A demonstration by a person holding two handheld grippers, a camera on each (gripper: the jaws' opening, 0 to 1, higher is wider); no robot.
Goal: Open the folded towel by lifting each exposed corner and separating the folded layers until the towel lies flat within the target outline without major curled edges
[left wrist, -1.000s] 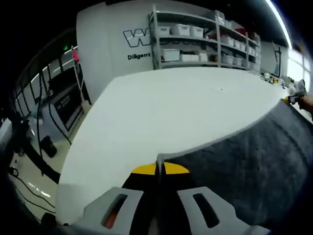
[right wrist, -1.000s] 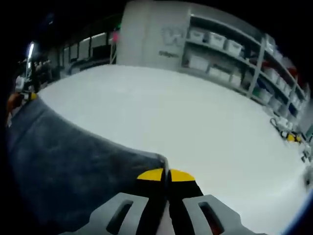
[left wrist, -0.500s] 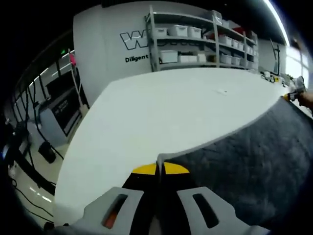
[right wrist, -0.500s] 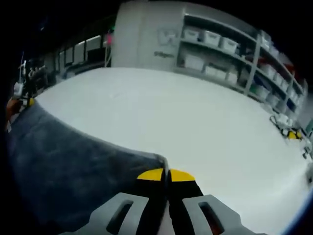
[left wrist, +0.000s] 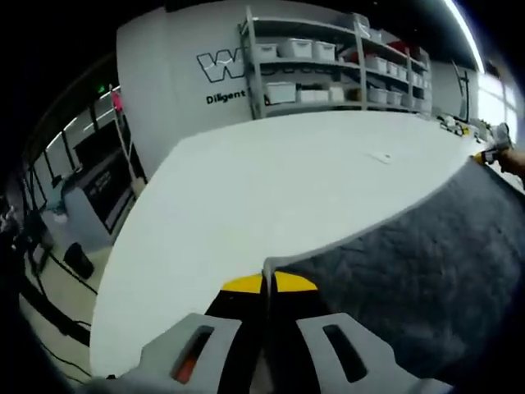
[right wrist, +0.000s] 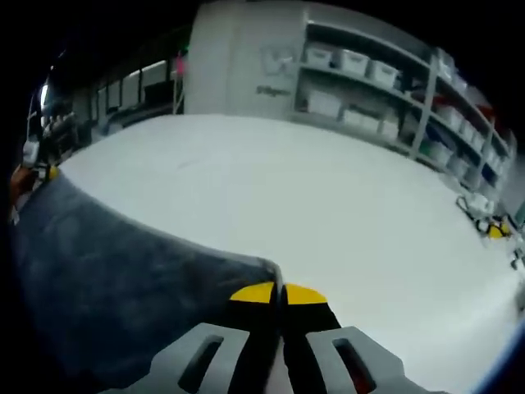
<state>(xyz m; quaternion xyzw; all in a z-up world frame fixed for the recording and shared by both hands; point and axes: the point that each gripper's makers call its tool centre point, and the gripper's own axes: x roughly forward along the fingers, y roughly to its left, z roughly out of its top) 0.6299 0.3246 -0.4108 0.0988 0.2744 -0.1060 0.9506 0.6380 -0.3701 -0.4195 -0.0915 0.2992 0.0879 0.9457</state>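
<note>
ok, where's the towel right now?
The dark grey towel stretches between both grippers over the white table: the left hand-held gripper pinches one corner, the right hand-held gripper the other.

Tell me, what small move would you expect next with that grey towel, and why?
Probably lower both corners onto the white table and let go. The left gripper and the right gripper are each shut on a corner of the grey towel, which stretches between them as one open sheet. No target outline is visible, so where exactly to set it down is unclear.
</note>
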